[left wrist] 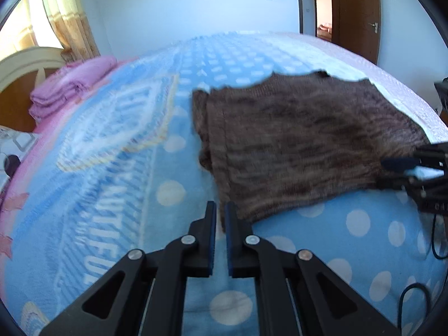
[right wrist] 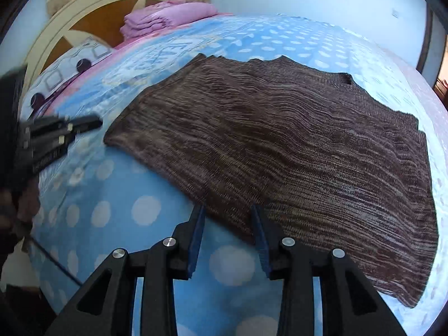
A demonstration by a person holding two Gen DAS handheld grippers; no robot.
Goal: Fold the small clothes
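Left claw (left wrist: 220,205) narrow, a slim gap between its pads, holding nothing, tips just at the near-left corner of the sweater (left wrist: 302,140). Right claw (right wrist: 228,210) wide, empty, tips at the sweater's near edge. Sweater brown, knit, spread flat on the blue dotted blanket (right wrist: 145,210). Beyond the sweater, by the headboard (right wrist: 84,5), a folded pink stack (right wrist: 165,18). No containers in view.

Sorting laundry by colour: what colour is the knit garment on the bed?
The knit garment is streaky brown, dark and light mixed; clearest in the right wrist view.
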